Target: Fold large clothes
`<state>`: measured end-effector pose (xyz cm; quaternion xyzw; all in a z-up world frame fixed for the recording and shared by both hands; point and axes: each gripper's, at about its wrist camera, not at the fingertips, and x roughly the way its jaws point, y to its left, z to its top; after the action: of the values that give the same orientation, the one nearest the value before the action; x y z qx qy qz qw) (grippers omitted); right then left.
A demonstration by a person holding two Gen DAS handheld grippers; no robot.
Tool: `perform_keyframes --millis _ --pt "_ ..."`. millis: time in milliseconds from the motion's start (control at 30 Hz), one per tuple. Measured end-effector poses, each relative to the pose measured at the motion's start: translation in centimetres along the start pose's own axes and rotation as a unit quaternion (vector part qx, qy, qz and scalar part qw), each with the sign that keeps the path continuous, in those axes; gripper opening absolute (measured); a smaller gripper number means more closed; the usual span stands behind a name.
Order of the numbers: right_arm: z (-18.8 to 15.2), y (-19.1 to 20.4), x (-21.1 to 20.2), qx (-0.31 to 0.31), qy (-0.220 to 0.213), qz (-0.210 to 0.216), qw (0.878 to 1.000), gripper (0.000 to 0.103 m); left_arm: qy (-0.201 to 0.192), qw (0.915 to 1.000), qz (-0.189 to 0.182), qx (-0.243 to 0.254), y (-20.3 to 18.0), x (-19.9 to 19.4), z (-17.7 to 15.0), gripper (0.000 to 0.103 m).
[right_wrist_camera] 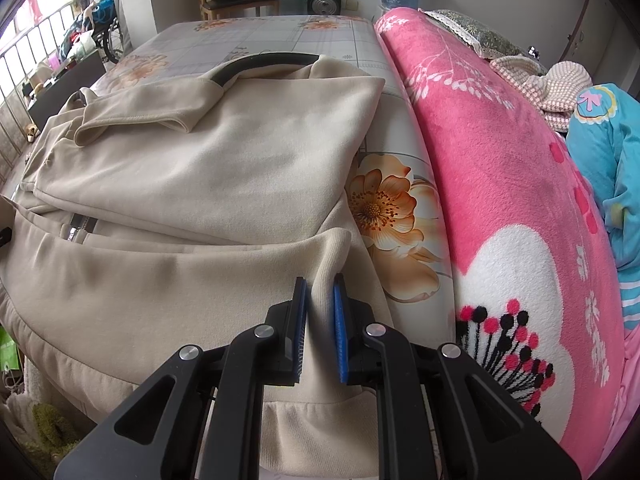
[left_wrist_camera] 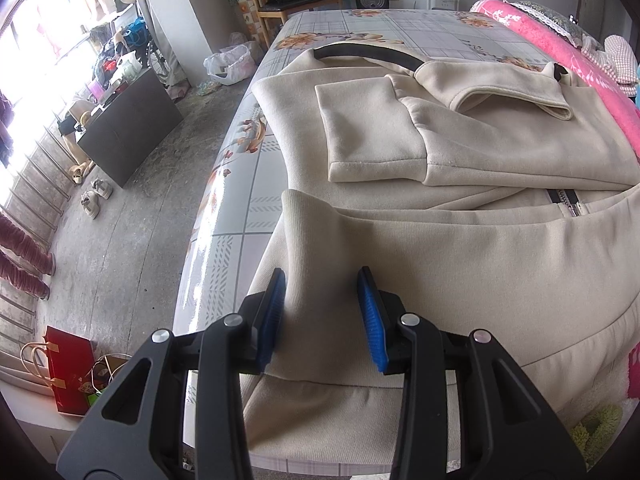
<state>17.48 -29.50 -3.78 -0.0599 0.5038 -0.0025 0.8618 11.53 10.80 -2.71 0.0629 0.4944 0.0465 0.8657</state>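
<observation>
A large beige zip jacket [left_wrist_camera: 460, 256] lies on the bed, sleeves folded across its body, a black-trimmed collar at the far end. Its ribbed hem is lifted and folded toward the collar. My left gripper [left_wrist_camera: 322, 312] has its blue pads on either side of the hem's left corner, with a wide gap and the cloth bunched between. My right gripper [right_wrist_camera: 320, 324] is shut on the hem's right corner [right_wrist_camera: 326, 256]. The jacket also shows in the right wrist view [right_wrist_camera: 192, 184].
The bed has a glossy floral sheet [left_wrist_camera: 236, 200]. A pink blanket [right_wrist_camera: 500, 200] lies along the jacket's right side, with clothes beyond. The floor, a dark box [left_wrist_camera: 128, 128] and a red bag [left_wrist_camera: 68, 368] are to the left. A chair [left_wrist_camera: 288, 4] stands past the bed.
</observation>
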Motion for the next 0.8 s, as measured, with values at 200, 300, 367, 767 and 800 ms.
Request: perform_keyframes --millis 200,300,367,767,800 --pt "-0.1 0.0 0.1 0.0 0.0 0.0 1.0 0.013 0.0 1.0 0.0 0.0 0.0 0.0 0.0 0.036" --pt "-0.3 0.1 0.1 0.003 -0.002 0.0 1.0 0.013 -0.002 1.0 -0.001 -0.001 0.1 0.0 0.0 0.035" --pt "-0.5 0.1 -0.1 0.003 -0.008 -0.003 1.0 0.009 -0.008 1.0 0.0 -0.005 0.3 -0.2 0.0 0.028" --pt "-2.8 0.5 -9.9 0.04 -0.125 -0.013 0.991 0.005 -0.117 0.9824 -0.122 -0.08 5.5 -7.5 -2.2 0.005" --pt "-2.9 0.5 -11.1 0.044 -0.14 -0.016 0.989 0.005 -0.126 0.9804 -0.128 -0.08 5.7 -8.4 -2.3 0.004"
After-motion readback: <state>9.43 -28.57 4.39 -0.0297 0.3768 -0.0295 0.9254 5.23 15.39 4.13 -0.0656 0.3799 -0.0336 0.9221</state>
